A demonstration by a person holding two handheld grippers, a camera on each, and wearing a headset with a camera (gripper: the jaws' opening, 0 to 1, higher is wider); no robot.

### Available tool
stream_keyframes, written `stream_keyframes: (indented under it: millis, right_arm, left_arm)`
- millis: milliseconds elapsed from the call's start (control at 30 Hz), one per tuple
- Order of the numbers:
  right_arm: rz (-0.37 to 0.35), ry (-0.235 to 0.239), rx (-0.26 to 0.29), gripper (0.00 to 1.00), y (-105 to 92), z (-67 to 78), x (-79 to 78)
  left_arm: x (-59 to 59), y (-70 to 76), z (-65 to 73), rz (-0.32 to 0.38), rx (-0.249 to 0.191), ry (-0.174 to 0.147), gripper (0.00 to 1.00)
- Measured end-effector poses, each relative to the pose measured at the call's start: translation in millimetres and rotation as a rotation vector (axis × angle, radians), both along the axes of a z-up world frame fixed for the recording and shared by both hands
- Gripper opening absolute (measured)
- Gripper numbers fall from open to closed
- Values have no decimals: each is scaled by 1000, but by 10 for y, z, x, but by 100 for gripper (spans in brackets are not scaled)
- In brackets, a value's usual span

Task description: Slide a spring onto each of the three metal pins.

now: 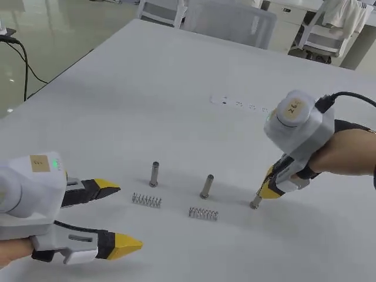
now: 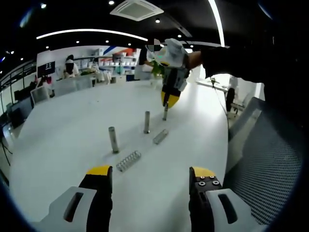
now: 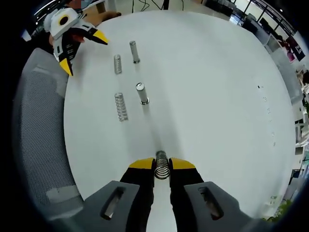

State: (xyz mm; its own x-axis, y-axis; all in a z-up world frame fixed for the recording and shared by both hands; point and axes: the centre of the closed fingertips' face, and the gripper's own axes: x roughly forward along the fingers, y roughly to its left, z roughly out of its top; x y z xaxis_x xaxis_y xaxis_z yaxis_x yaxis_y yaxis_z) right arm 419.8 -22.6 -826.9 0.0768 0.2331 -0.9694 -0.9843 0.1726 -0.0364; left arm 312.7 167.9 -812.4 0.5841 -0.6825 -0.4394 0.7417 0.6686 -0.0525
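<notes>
Three metal pins stand in a row on the white table: the left pin, the middle pin and the right pin. One loose spring lies in front of the left pin, another spring in front of the middle one. My right gripper is shut on a third spring, right above the right pin, whose lower end shows under the tips. My left gripper hovers open at the lower left, short of the springs, with nothing in it. It faces the pins and the springs.
A strip of sockets is set into the table beyond the pins. Chairs stand at the far edge, and a grey mesh chair is close beside the near edge. The table's left edge runs diagonally, with a cable on the floor past it.
</notes>
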Motion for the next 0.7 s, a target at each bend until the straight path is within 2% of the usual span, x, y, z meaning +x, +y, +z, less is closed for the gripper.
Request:
stream_keyframes:
  millis: [533,700]
  right_arm:
    - [6,41,-42,9,-42,-280,-3]
    - [10,43,-44,9,-35,-301,-3]
  left_arm:
    - [-12,-12,-2,2,1,3,59]
    - [-9,-12,3,5,-2,2,58]
